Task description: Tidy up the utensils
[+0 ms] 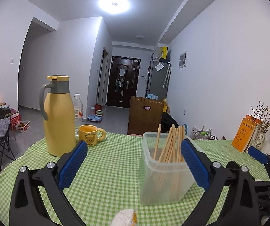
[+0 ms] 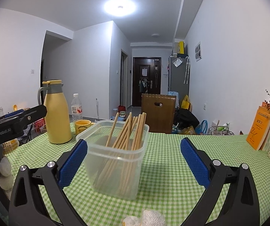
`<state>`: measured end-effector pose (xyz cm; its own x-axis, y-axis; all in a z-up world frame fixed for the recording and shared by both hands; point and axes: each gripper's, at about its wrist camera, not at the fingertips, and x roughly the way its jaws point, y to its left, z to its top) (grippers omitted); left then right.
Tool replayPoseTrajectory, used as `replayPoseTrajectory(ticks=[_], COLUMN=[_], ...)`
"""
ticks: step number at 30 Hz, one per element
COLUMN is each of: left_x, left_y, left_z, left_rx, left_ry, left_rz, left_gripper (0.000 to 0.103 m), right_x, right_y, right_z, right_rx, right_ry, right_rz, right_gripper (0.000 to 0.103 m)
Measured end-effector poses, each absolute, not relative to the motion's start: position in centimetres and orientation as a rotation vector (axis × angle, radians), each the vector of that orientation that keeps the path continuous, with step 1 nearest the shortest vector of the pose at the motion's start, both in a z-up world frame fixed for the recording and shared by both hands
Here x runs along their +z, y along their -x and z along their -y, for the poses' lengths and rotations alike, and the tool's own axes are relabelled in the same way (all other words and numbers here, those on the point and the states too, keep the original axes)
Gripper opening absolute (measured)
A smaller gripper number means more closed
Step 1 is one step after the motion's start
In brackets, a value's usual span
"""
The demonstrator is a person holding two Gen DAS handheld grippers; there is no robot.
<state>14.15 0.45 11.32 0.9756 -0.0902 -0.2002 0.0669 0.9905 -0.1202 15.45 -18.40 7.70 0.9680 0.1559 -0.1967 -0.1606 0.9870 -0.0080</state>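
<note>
Chopsticks stand leaning in a clear plastic container on the green-checked table. Left wrist view: the left gripper has its fingers wide apart, holding nothing, the container just beside its right pad. Right wrist view: the right gripper likewise gapes empty, the container near its left pad.

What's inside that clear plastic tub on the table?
A bundle of wooden chopsticks leans inside the clear tub, tips poking above its rim. Nothing else shows through its cloudy walls.
</note>
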Motion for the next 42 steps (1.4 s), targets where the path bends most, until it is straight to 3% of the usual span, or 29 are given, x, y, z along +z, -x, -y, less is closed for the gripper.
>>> replayPoseTrajectory(ticks=[21, 42], left_x=[5.8, 0.1], left_y=[-2.7, 0.7], left_z=[-1.7, 0.4], left_rx=[-0.093, -0.177], left_ry=[0.069, -0.005], left_rz=[-0.257, -0.383], left_gripper=[0.096, 0.096], right_x=[3.8, -0.7], right_y=[-5.8, -2.7], right_z=[17.9, 18.1], right_rx=[0.186, 0.1], right_ry=[0.039, -0.013], right_rz=[-0.247, -0.354], right_gripper=[0.095, 0.095])
